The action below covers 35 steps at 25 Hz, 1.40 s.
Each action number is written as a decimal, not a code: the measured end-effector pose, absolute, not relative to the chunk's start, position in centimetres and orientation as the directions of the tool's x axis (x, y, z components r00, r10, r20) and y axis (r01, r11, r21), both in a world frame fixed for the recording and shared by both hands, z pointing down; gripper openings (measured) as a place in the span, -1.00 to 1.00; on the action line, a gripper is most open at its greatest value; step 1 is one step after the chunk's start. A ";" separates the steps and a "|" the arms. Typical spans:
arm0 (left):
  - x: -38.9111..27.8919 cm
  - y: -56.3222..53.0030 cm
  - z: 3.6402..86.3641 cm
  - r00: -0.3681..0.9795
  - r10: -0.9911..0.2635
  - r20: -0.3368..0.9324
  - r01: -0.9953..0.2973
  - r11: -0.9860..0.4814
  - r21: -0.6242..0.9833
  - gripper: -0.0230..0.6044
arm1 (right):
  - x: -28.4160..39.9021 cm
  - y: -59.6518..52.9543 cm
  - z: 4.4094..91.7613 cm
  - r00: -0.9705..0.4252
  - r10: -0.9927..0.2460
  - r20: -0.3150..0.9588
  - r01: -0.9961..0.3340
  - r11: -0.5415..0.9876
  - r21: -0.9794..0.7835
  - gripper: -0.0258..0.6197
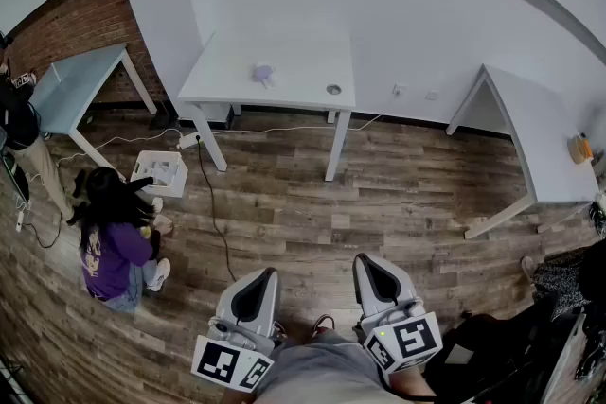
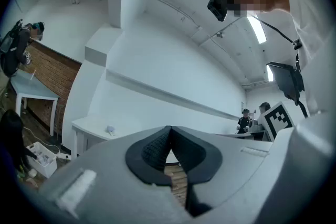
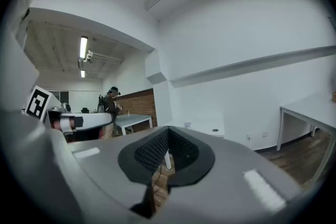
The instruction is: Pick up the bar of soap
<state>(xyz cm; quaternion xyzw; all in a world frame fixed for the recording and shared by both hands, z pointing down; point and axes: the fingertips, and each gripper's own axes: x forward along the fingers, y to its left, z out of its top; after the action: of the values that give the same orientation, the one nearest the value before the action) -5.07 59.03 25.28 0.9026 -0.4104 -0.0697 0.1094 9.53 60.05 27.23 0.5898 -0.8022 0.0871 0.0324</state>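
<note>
Your left claw [image 1: 257, 277] and right claw [image 1: 372, 262] are both closed tip to tip with nothing between the pads. They sit side by side at 6 o'clock in the head view, over the wood floor [image 1: 398, 194]. The bar of soap [image 1: 262, 73] appears as a small pale-lilac lump on the white counter [image 1: 294, 47] at 12 o'clock, well apart from both claws. It is too small to judge its shape.

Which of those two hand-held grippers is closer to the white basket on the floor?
Left. In the head view the left hand-held gripper is down and to the right of the white basket. The right hand-held gripper is farther right still, beyond the left one.
</note>
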 end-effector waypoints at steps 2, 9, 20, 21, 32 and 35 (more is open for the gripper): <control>-5.4 59.1 24.8 0.651 -0.758 -0.039 -0.729 -0.638 0.249 -0.93 | 9.4 60.2 27.4 -0.308 -0.938 0.157 -0.950 0.294 -0.107 -0.91; -5.1 59.4 23.8 0.660 -0.750 -0.048 -0.722 -0.651 0.235 -0.93 | 10.0 61.3 28.2 -0.306 -0.936 0.173 -0.950 0.288 -0.122 -0.91; -2.0 60.0 23.1 0.689 -0.723 -0.044 -0.701 -0.681 0.211 -0.93 | 12.4 62.1 28.8 -0.325 -0.933 0.154 -0.937 0.296 -0.184 -0.91; -1.7 60.0 23.1 0.688 -0.724 -0.043 -0.703 -0.680 0.208 -0.93 | 12.7 62.1 28.8 -0.332 -0.932 0.148 -0.934 0.302 -0.189 -0.91; 2.1 59.4 22.2 0.692 -0.720 -0.055 -0.701 -0.688 0.185 -0.93 | 16.1 61.3 31.0 -0.370 -0.913 0.170 -0.915 0.327 -0.236 -0.91; 1.9 58.6 22.3 0.686 -0.726 -0.055 -0.707 -0.682 0.187 -0.93 | 15.6 60.5 30.8 -0.389 -0.909 0.149 -0.906 0.348 -0.241 -0.91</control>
<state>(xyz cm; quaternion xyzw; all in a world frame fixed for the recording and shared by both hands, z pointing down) 1.88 58.56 22.32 0.9151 -0.3913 -0.0625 0.0753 15.64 60.50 30.84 0.5526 -0.8210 0.1433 -0.0054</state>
